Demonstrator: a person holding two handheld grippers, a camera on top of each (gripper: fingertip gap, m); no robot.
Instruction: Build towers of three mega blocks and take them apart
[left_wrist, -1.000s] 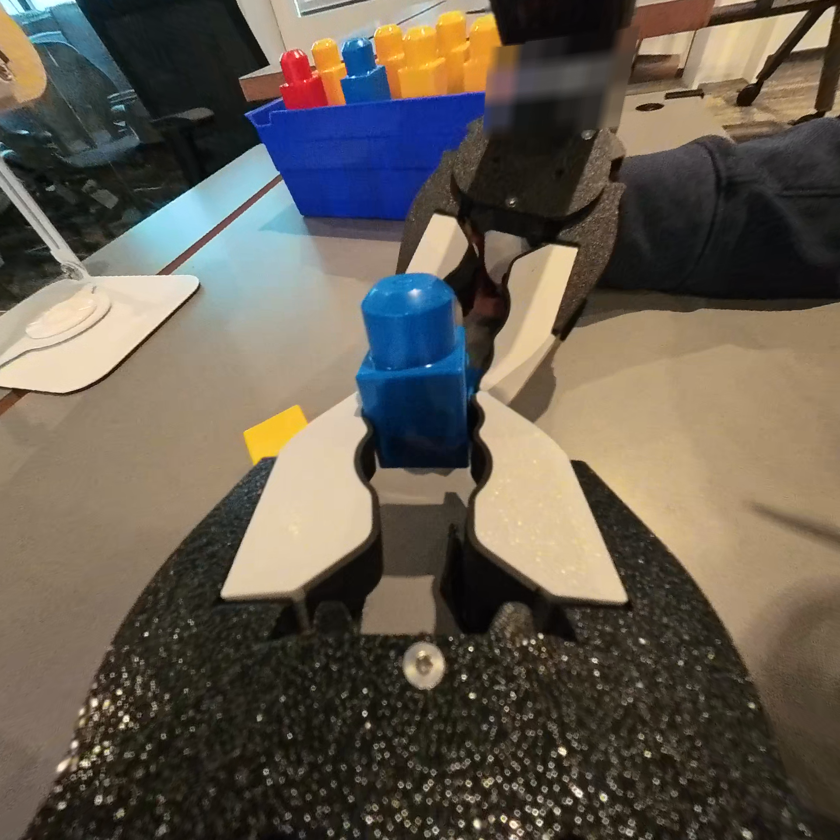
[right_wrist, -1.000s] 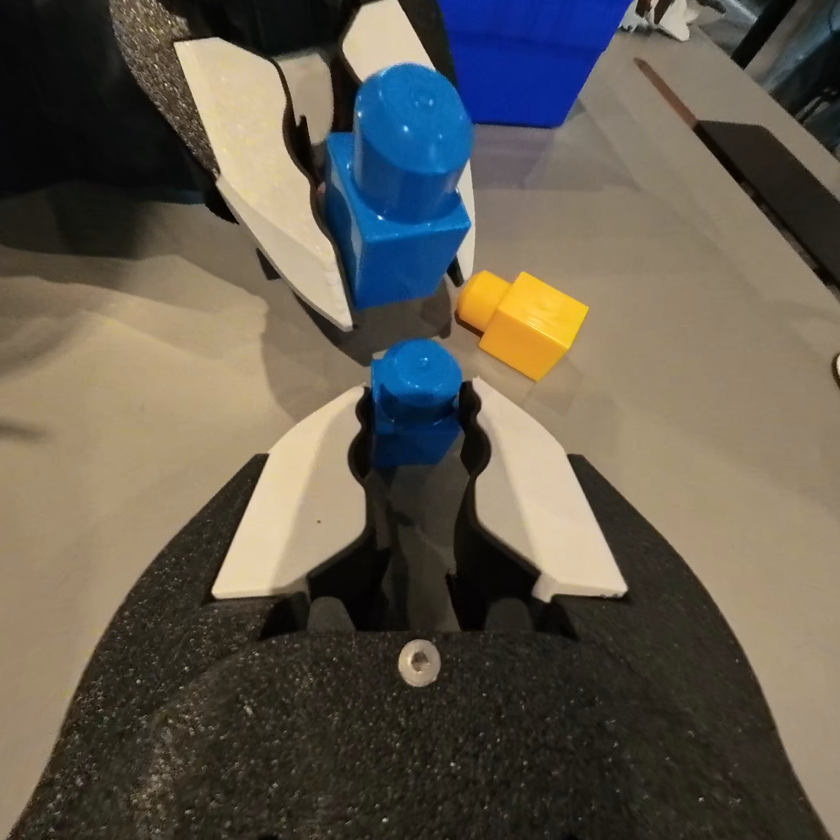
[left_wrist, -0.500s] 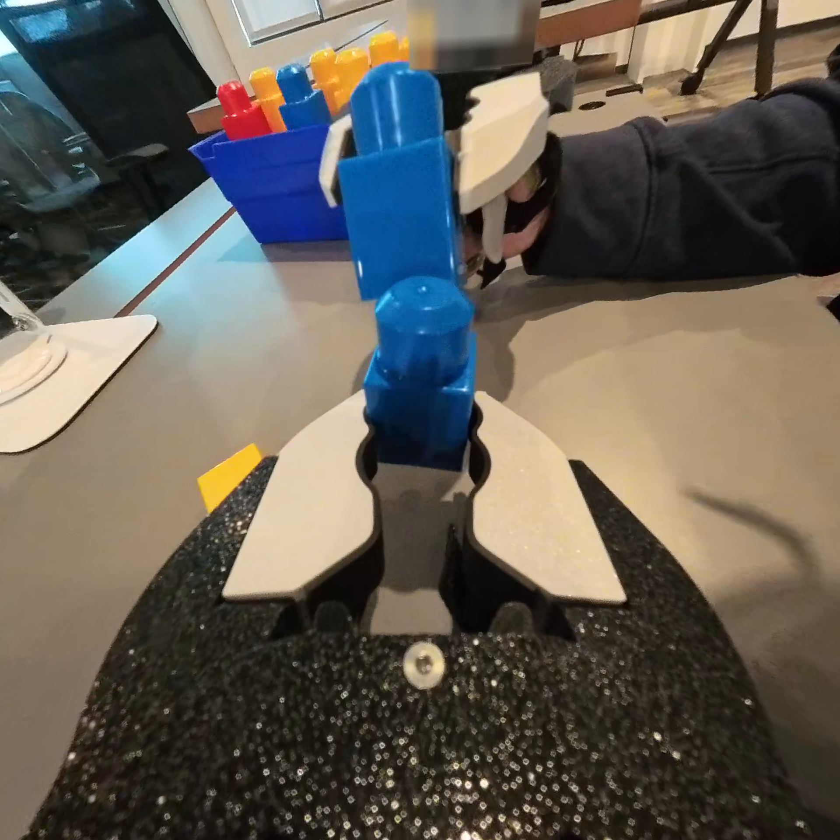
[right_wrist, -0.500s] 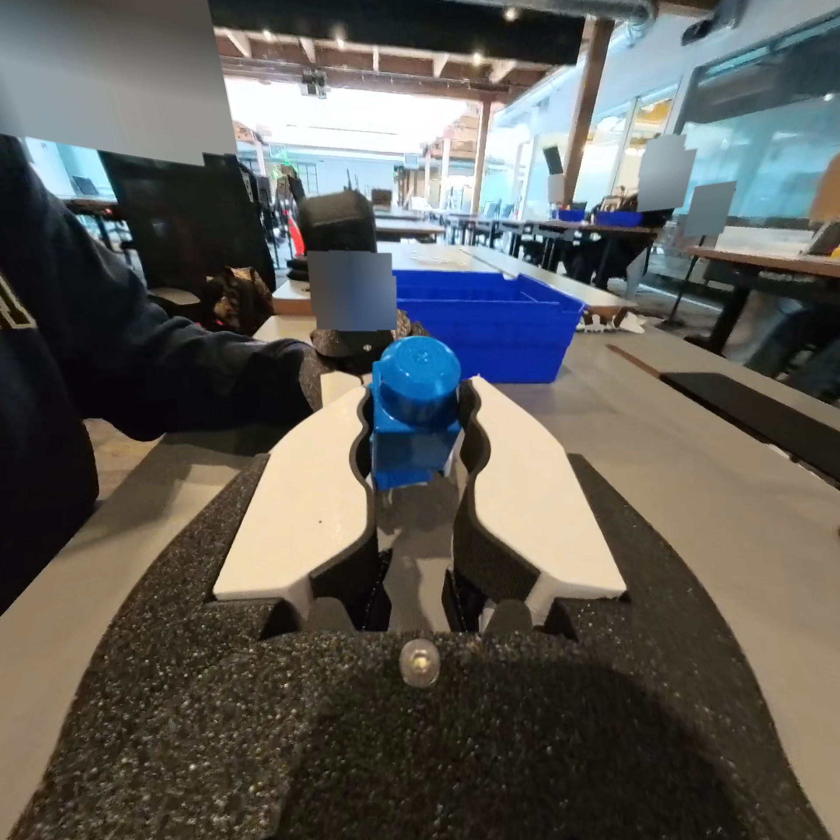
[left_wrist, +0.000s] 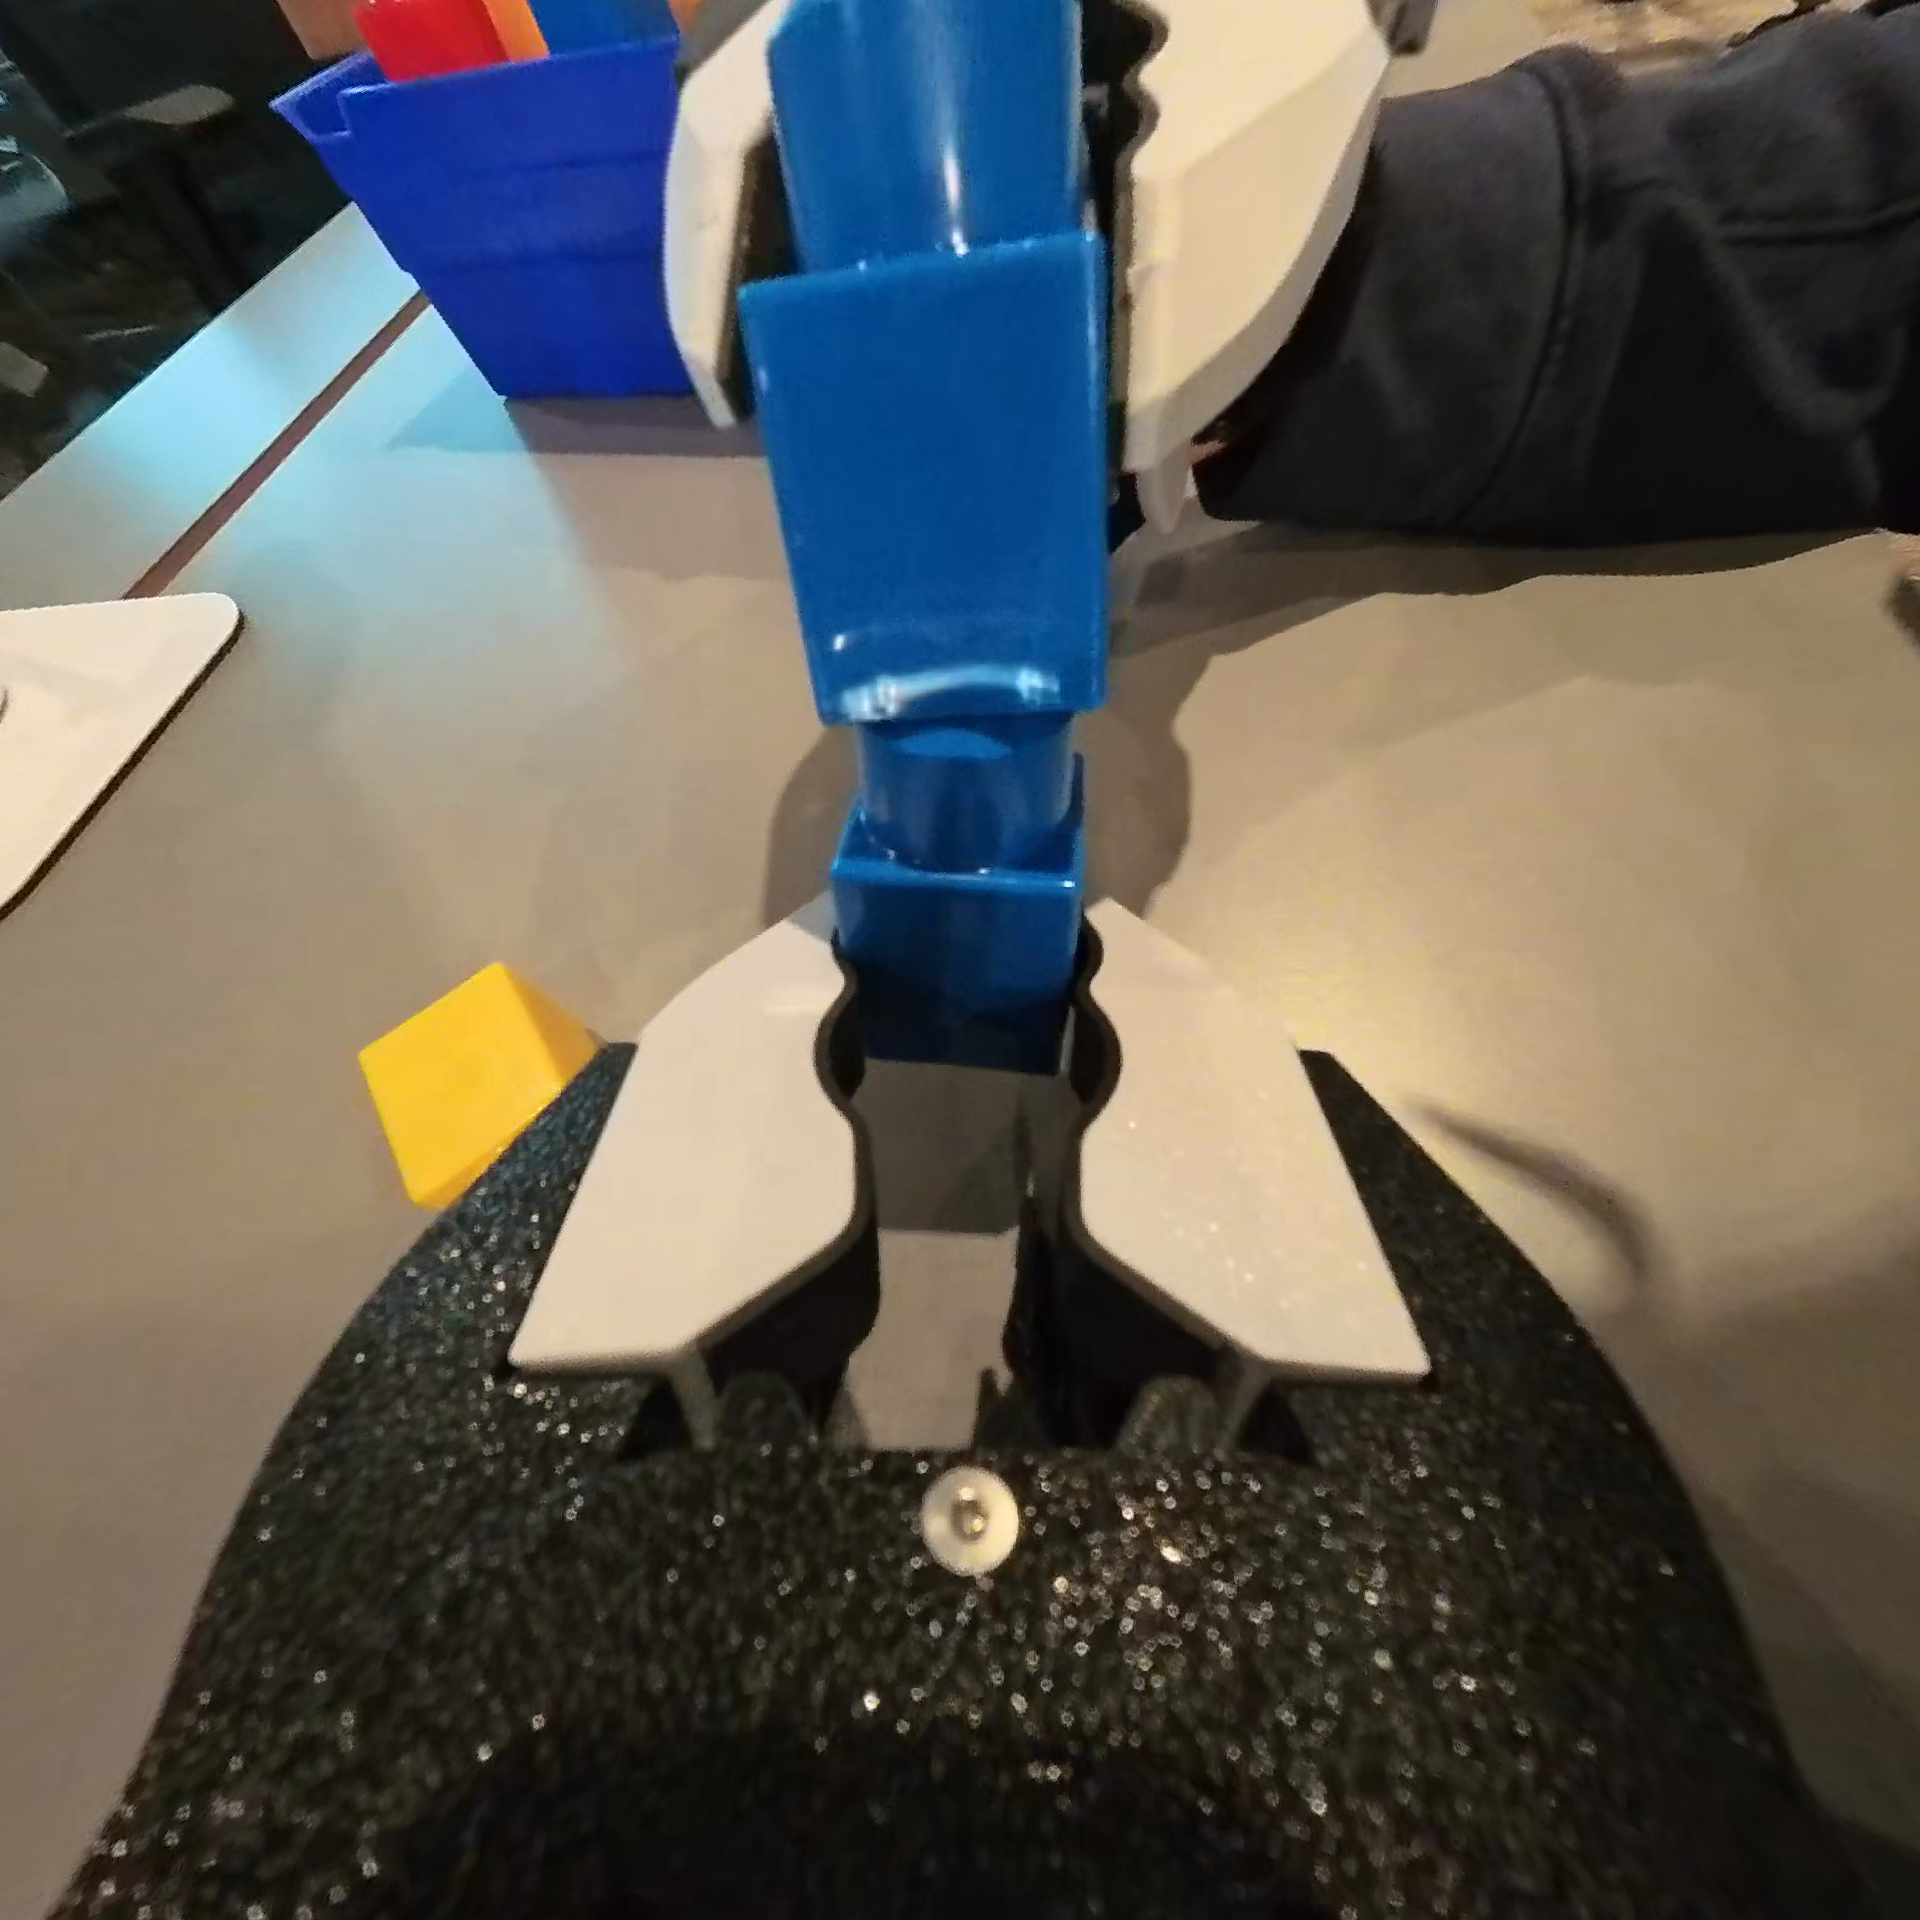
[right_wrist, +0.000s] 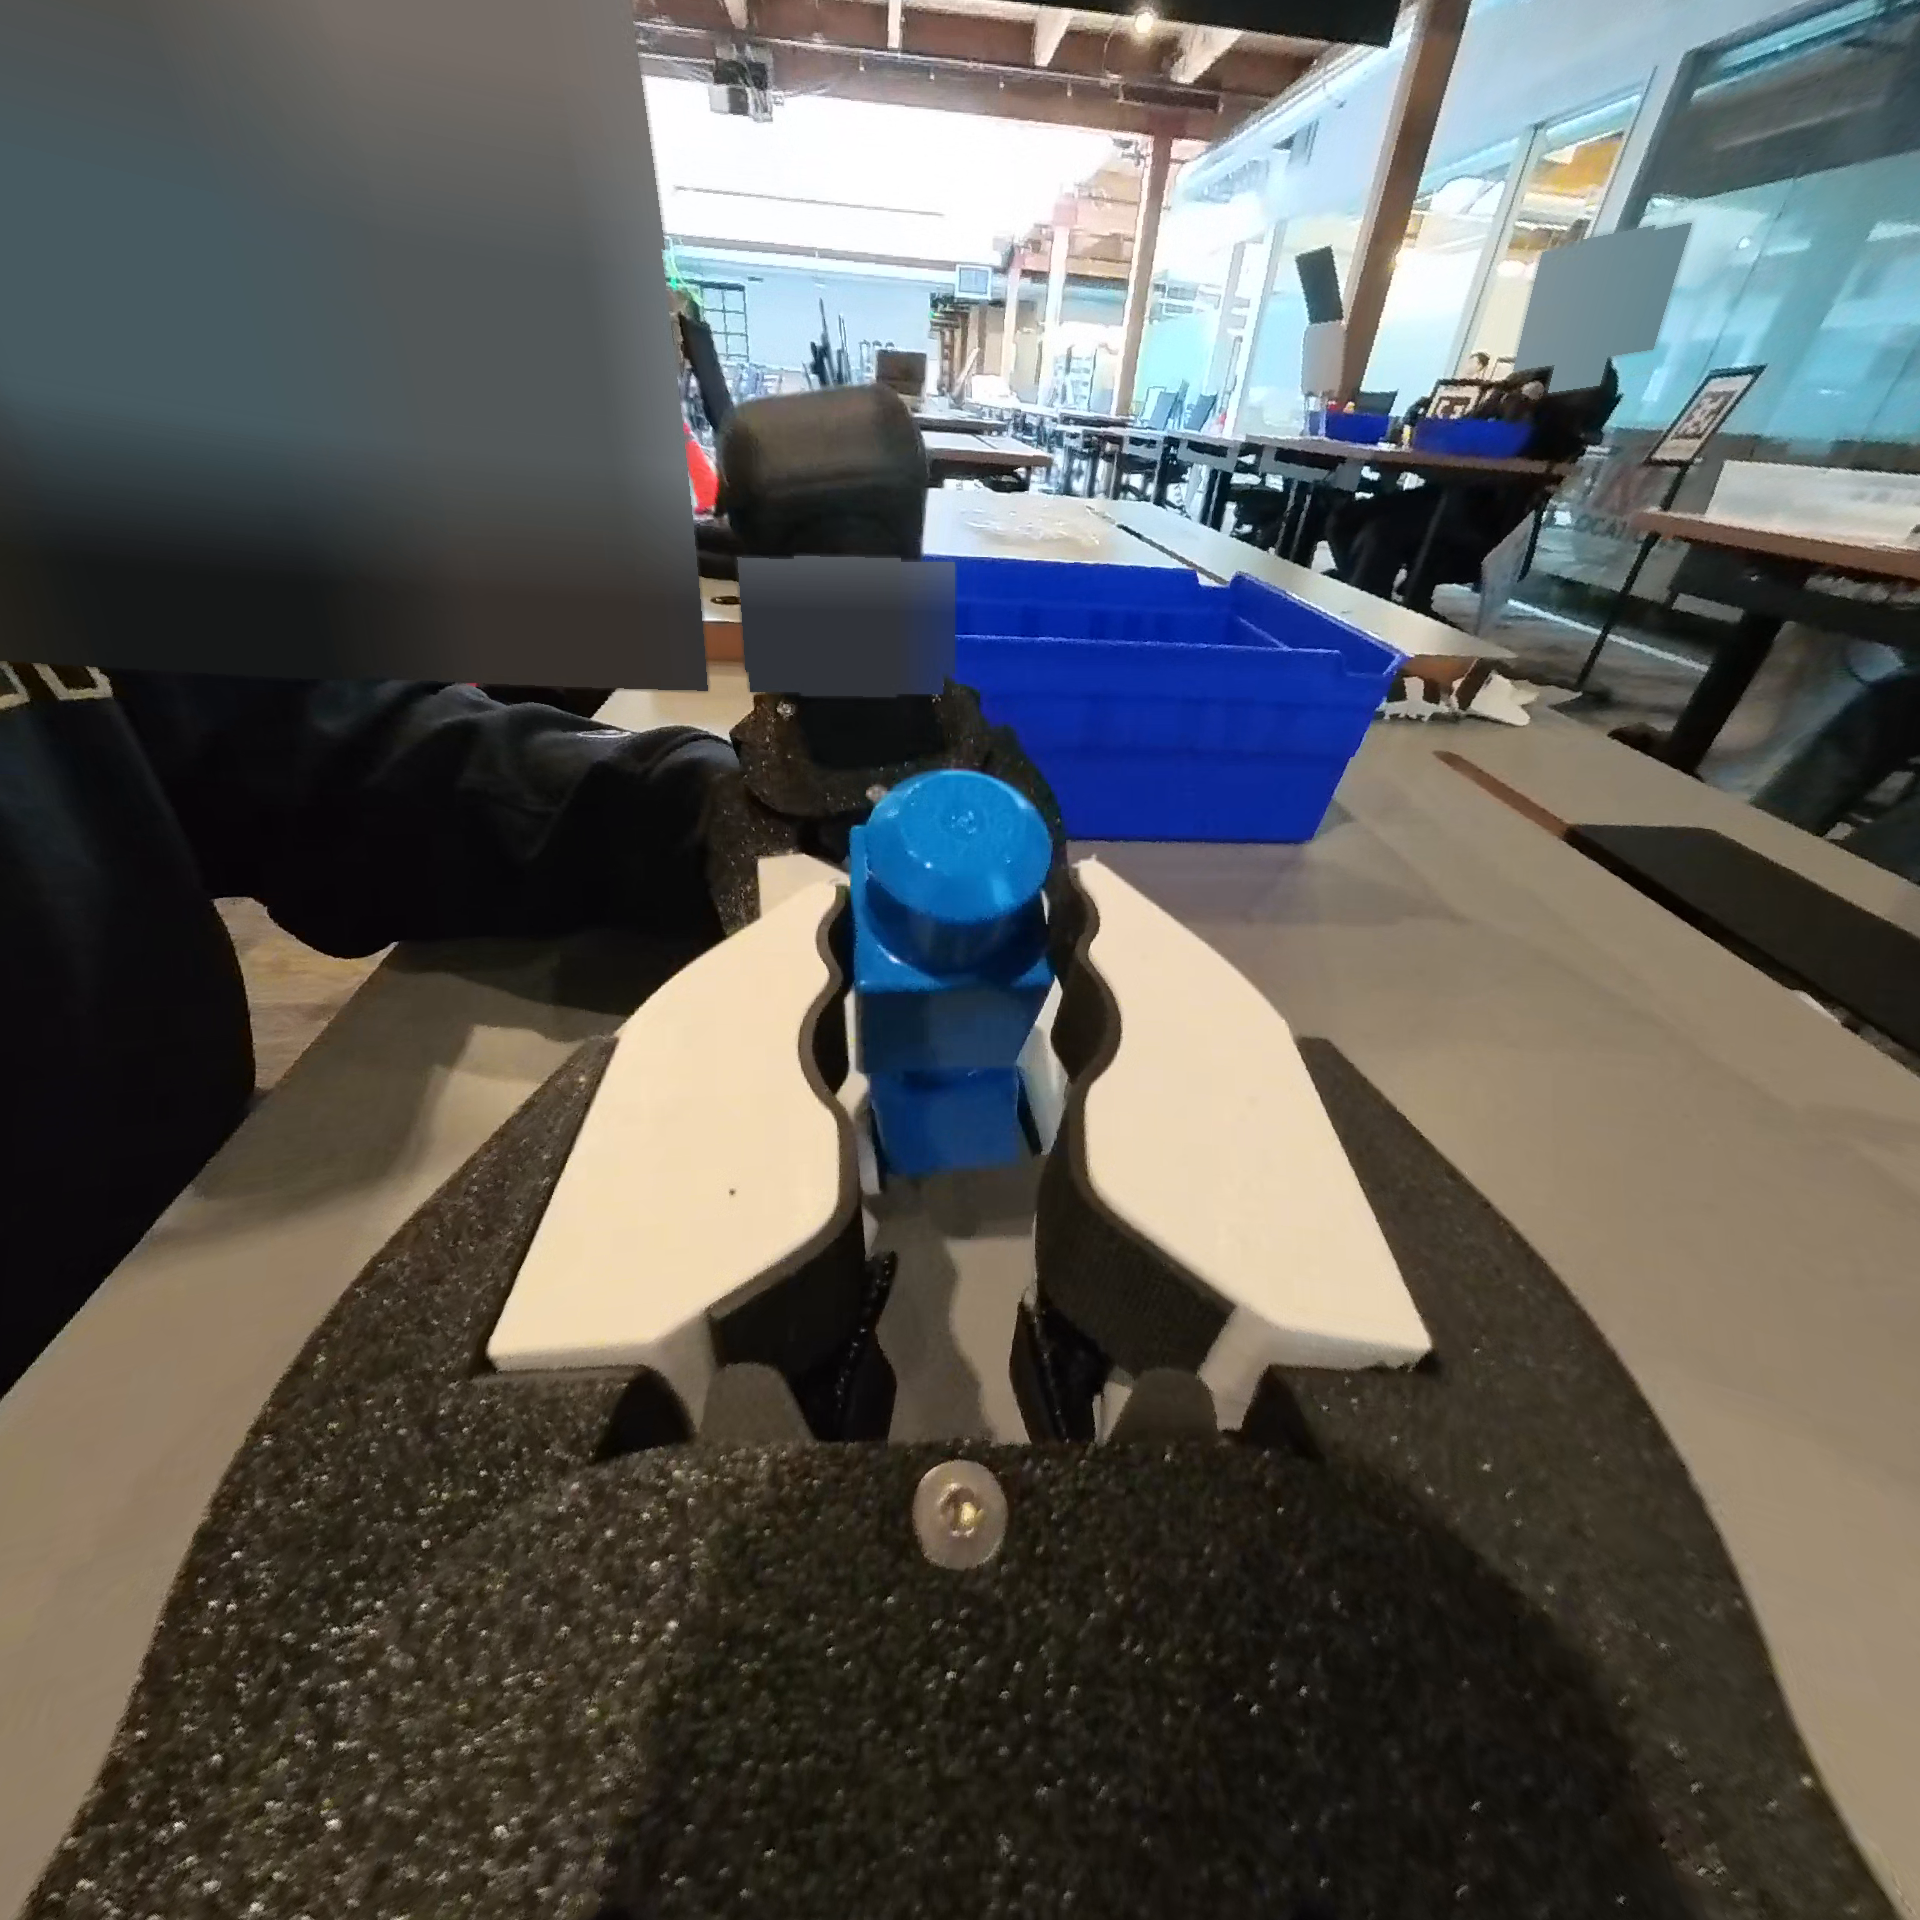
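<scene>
Left wrist view: the left hand-held gripper (left_wrist: 961, 977) is closed on the lower blue block (left_wrist: 956, 935), whose stud sits partly inside the upper blue block (left_wrist: 925, 468) clamped by the right hand-held gripper (left_wrist: 935, 260); a yellow block (left_wrist: 468, 1070) lies just left on the grey worktop (left_wrist: 1507, 831), with a blue bin (left_wrist: 520, 239) well behind near the worktop edge. Right wrist view: the right hand-held gripper (right_wrist: 961, 997) grips the upper blue block (right_wrist: 951, 935) above the lower one, the worktop (right_wrist: 1455, 1039) is bare to the right, and an open room with tables lies beyond.

Left claw (left_wrist: 961, 997) grips lower blue block (left_wrist: 956, 935); right claw (left_wrist: 935, 239), at 12 o'clock, holds upper blue block (left_wrist: 925, 478) over its stud; yellow block (left_wrist: 468, 1070) at 9 o'clock on worktop (left_wrist: 416, 790).
</scene>
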